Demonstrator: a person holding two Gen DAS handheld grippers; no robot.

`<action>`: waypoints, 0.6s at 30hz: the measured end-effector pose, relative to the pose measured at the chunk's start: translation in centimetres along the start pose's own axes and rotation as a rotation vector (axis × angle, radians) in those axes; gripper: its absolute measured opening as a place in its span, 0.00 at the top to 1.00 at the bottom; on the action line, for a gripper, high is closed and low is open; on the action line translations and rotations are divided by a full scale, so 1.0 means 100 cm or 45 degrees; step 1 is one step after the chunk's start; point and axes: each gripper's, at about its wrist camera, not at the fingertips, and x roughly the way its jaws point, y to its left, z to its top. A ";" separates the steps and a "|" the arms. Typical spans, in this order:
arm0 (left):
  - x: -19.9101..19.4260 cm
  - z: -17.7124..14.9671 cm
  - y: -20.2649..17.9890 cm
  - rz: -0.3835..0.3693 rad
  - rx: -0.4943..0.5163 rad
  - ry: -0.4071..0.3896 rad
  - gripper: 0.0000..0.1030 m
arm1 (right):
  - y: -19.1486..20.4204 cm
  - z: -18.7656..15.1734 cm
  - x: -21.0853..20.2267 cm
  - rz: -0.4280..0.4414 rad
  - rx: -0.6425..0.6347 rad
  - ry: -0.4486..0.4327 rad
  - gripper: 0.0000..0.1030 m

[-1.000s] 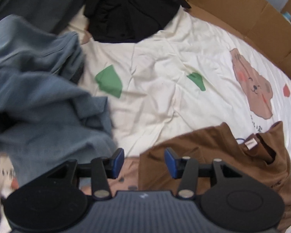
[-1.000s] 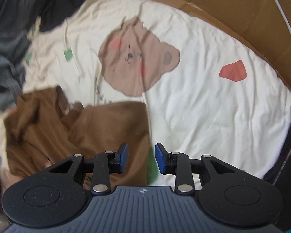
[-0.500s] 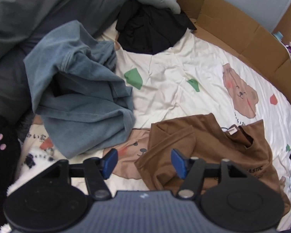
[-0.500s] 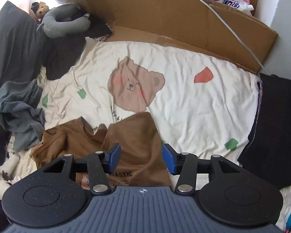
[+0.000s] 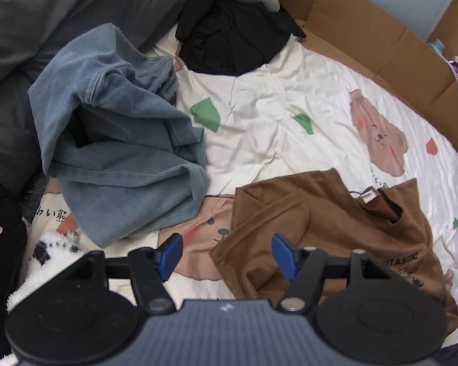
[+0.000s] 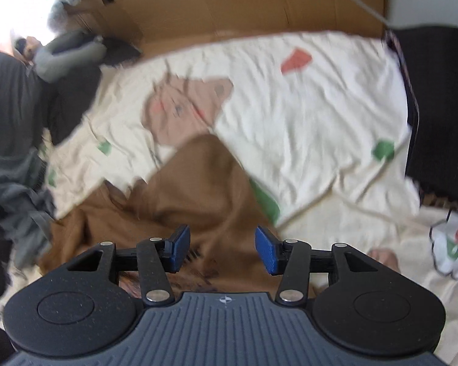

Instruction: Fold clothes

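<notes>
Two handheld grippers hover above a bed covered by a cream bear-print sheet (image 5: 259, 116). The left gripper (image 5: 227, 254) has its blue-padded jaws spread wide, holding nothing, above the near corner of a rumpled brown T-shirt (image 5: 336, 222). The right gripper (image 6: 223, 248) is likewise wide open and empty over the same shirt (image 6: 198, 189). A crumpled blue garment (image 5: 116, 140) lies left of the shirt, a black one (image 5: 232, 39) beyond.

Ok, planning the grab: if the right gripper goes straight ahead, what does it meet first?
Probably the brown shirt, lying directly ahead of the open right gripper; the blur leaves depth unclear.
</notes>
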 end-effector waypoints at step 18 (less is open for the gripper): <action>0.058 0.046 0.001 0.041 -0.115 0.143 0.35 | 0.034 0.098 0.059 -0.009 -0.434 0.428 0.46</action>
